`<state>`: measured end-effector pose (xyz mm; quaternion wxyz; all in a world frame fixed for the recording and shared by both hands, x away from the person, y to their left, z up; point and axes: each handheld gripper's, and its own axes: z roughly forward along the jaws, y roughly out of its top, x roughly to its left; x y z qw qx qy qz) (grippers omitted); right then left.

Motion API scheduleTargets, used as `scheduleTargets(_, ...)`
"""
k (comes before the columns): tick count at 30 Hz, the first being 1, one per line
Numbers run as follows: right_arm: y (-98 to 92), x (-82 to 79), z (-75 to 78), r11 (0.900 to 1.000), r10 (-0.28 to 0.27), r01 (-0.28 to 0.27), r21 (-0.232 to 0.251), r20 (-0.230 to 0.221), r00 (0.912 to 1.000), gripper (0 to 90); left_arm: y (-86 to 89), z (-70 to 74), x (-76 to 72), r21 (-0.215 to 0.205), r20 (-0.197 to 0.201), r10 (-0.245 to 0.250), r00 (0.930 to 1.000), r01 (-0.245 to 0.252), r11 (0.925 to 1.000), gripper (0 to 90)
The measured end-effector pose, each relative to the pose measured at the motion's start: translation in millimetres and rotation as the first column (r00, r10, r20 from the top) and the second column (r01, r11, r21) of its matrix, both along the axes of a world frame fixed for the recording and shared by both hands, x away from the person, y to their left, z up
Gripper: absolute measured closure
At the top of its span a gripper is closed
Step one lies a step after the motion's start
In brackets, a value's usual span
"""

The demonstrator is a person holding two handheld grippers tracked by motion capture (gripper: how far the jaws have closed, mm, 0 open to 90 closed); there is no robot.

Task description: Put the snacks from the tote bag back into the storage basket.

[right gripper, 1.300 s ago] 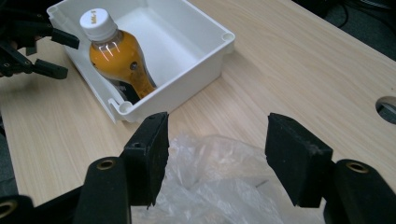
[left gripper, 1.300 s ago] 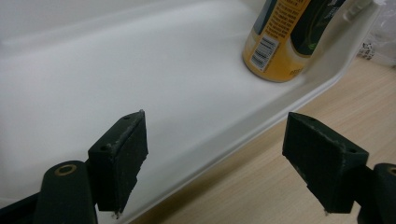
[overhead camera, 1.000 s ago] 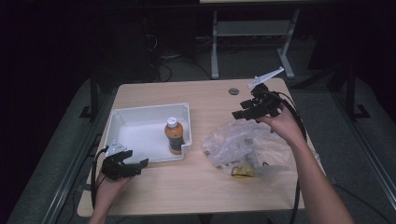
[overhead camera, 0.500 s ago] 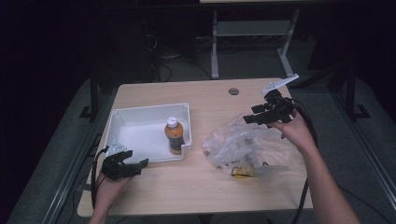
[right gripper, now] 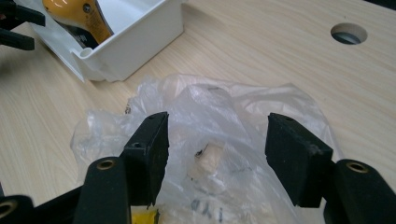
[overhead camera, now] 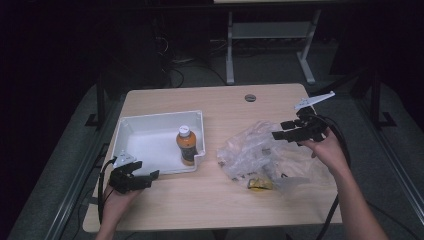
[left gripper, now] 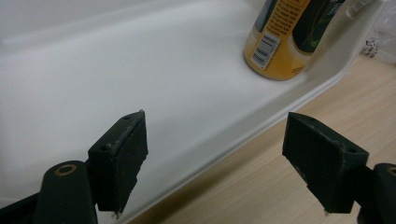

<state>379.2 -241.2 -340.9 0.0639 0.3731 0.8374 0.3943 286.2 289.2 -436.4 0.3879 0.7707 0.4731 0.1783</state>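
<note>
Right gripper (overhead camera: 280, 135) dropped toward bag (overhead camera: 260, 157), jaws wide, empty | left gripper (overhead camera: 147, 177) parked, jaws wide, empty | bottle (overhead camera: 186, 145) upright in tray (overhead camera: 145, 142) | right gripper view: table hole (right gripper: 348, 33)

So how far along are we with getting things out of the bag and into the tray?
Done: the bottle stands upright in the white tray. In hand: the right gripper hangs open over the crumpled plastic bag, gripping nothing; the left gripper sits open at the tray's near rim. Left: a yellow item in the bag, probably headed for the tray.
</note>
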Motion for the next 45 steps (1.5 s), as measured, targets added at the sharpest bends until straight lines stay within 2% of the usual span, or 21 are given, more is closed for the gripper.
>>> scheduleTargets(14,-26.9,-17.1,-21.5,0.999,-0.033,0.033,0.017,-0.005,0.9994,38.6,-1.1,-0.8,-0.1,0.009,-0.001,-0.004,1.0,0.004,1.0,21.7)
scheduleTargets(33,-48.6,-40.8,-47.5,0.998,-0.056,0.056,0.033,-0.019,0.9983,38.5,-2.8,-1.8,-0.8,0.006,-0.001,-0.008,1.0,0.008,1.0,21.7)
scheduleTargets(36,-50.9,-44.7,-50.9,0.998,-0.052,0.052,0.032,-0.009,0.9986,38.4,-3.3,-1.7,-1.2,0.007,0.0,-0.009,1.0,0.009,0.9999,21.7)
scheduleTargets(45,-61.5,-57.4,-63.5,0.996,-0.068,0.068,0.051,-0.013,0.9976,38.3,-3.8,-2.0,-1.7,0.014,-0.002,-0.016,0.9999,0.016,0.9998,21.7)
